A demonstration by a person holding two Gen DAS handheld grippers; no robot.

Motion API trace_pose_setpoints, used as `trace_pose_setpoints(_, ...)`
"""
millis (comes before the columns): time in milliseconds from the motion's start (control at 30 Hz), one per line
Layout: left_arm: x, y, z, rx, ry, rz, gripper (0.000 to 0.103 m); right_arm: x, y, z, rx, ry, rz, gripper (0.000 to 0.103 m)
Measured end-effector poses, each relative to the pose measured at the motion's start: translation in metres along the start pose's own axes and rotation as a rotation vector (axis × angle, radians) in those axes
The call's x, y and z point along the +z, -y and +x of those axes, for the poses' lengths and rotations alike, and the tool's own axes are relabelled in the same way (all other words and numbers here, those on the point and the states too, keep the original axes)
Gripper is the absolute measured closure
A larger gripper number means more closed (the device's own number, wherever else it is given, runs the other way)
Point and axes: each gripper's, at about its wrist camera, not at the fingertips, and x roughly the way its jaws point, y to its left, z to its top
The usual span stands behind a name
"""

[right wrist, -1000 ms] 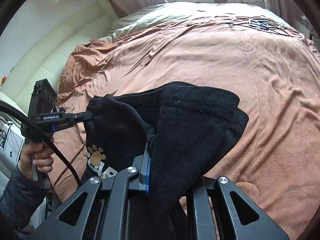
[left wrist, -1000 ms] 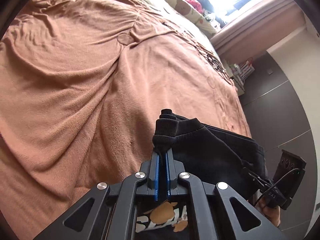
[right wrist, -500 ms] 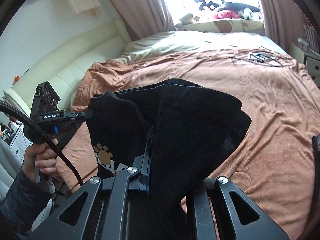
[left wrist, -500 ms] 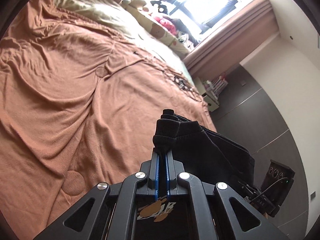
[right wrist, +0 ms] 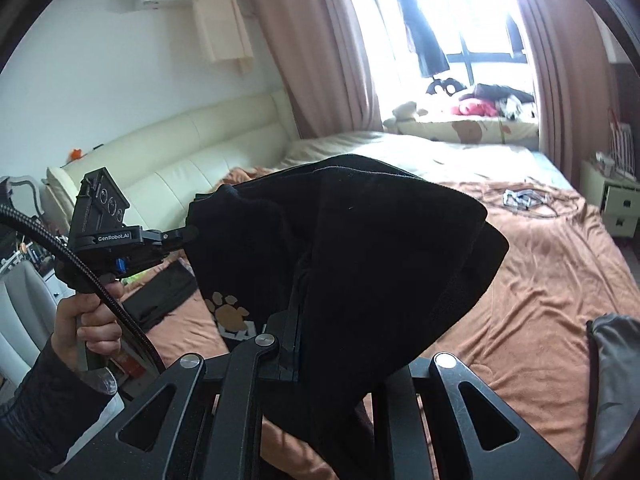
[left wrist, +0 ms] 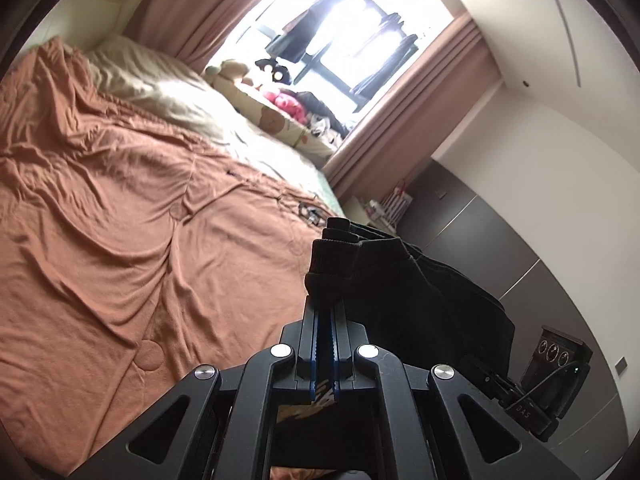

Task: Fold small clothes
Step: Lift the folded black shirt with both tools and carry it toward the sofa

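Observation:
A small black garment (right wrist: 360, 240) with an orange paw print (right wrist: 230, 312) hangs in the air between both grippers, above the bed. My left gripper (left wrist: 325, 300) is shut on a bunched ribbed edge of the black garment (left wrist: 400, 288). In the right wrist view that same left gripper (right wrist: 188, 234) pinches the cloth's left corner, with a hand (right wrist: 86, 320) on its handle. My right gripper (right wrist: 298, 292) is shut on the cloth, which drapes over and hides its fingertips. The right gripper (left wrist: 480, 376) also shows at the lower right of the left wrist view.
An orange-brown blanket (left wrist: 120, 232) covers the bed (right wrist: 560, 280) below. Dark clothes (right wrist: 164, 296) lie on it near the left. Pillows and plush toys (right wrist: 460, 116) sit under the window. A cream headboard (right wrist: 180, 156) runs along the left; a nightstand (right wrist: 620, 204) stands at right.
Both grippers have risen and tilted upward with the garment held between them; the views now take in the window and walls instead of mostly the blanket.

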Motion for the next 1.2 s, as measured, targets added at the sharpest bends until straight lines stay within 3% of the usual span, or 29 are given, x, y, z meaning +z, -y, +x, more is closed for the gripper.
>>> trace_pose_setpoints(267,0.030,0.033,-0.084,-0.013,0.085,0.047,0.099,0.012,-0.056,-0.051,0.051,0.078,-0.064,0.095)
trace_pose_setpoints(433,0.044,0.021,-0.126,-0.004,0.130,0.042,0.099,0.012,-0.086,-0.055,0.108,0.069,-0.103,0.095)
trace_pose_setpoints(867,0.073,-0.077,-0.211,0.105,0.225,0.021,0.099,0.025,-0.119,0.037,0.263,0.012,-0.179,0.095)
trace_pose_setpoints(1200,0.087,-0.139,-0.272,0.183,0.294,0.015,0.099,0.038,-0.154,0.096,0.321,-0.021,-0.199,0.095)
